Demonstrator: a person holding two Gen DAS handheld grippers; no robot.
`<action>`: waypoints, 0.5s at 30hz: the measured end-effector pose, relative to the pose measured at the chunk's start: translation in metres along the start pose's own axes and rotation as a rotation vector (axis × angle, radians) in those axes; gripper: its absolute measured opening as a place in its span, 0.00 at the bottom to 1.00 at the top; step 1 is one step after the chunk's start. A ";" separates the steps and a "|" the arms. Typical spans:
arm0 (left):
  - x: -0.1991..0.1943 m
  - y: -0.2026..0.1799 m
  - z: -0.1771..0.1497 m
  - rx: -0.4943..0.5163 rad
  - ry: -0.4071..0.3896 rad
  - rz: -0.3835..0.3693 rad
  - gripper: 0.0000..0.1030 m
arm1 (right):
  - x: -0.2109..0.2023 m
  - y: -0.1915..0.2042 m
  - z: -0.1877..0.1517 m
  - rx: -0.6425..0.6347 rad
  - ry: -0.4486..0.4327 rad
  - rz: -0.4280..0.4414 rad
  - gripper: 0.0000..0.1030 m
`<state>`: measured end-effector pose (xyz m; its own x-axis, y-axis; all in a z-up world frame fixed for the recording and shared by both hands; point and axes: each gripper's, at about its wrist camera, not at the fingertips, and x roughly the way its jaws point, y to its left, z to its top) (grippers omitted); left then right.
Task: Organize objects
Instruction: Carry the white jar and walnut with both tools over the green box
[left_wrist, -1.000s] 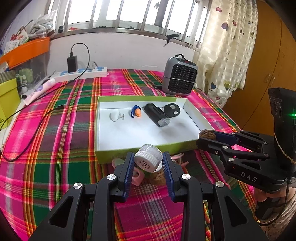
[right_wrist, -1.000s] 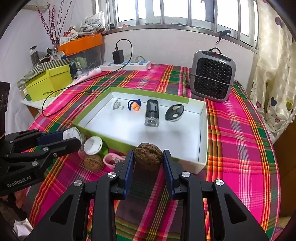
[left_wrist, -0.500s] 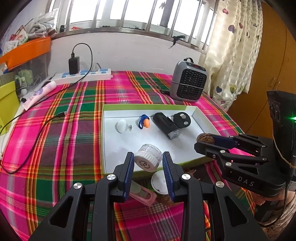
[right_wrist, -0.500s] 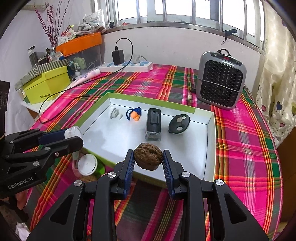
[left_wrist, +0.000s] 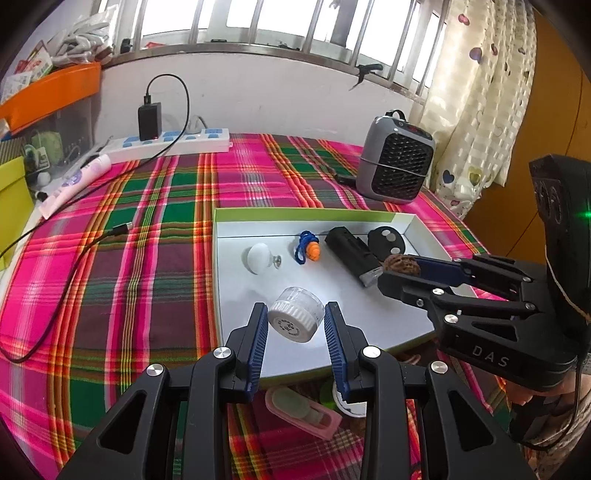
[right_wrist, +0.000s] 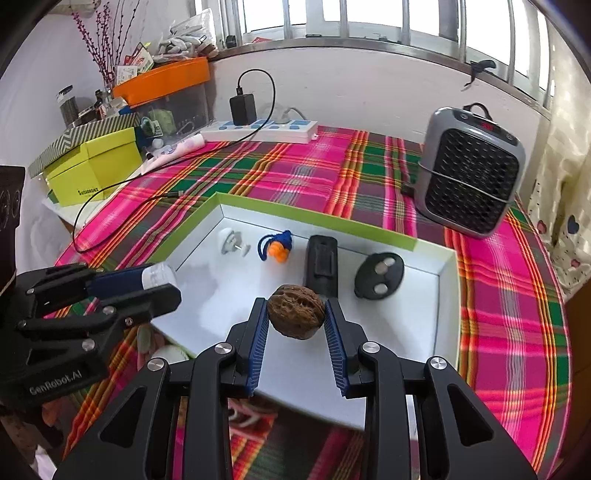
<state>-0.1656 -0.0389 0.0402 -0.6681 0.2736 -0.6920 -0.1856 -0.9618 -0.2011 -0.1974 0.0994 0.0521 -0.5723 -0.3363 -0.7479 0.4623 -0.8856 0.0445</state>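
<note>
My left gripper is shut on a small clear jar with a white lid, held above the near left part of the white tray with green rim. My right gripper is shut on a brown walnut, held above the tray's middle. In the tray lie a white knob, a blue and orange toy, a black flashlight and a black key fob. Each gripper shows in the other's view: the right one, the left one.
On the plaid cloth below the tray's near edge lie a pink case and a white-lidded jar. A grey heater stands behind the tray. A power strip, a cable and a yellow box are at the left.
Both grippers have moved forward and up with their objects, from in front of the tray's near edge to above the tray's floor.
</note>
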 end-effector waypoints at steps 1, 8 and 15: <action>0.002 0.001 0.001 0.001 0.003 0.003 0.29 | 0.002 0.000 0.002 -0.002 0.003 0.002 0.31; 0.015 0.009 0.004 -0.002 0.022 0.008 0.29 | 0.020 0.003 0.009 -0.010 0.034 0.039 0.31; 0.019 0.009 0.007 0.009 0.028 0.005 0.29 | 0.031 0.008 0.015 -0.028 0.046 0.068 0.31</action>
<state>-0.1853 -0.0428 0.0302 -0.6483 0.2689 -0.7123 -0.1890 -0.9631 -0.1916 -0.2215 0.0773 0.0396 -0.5074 -0.3794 -0.7737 0.5181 -0.8518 0.0779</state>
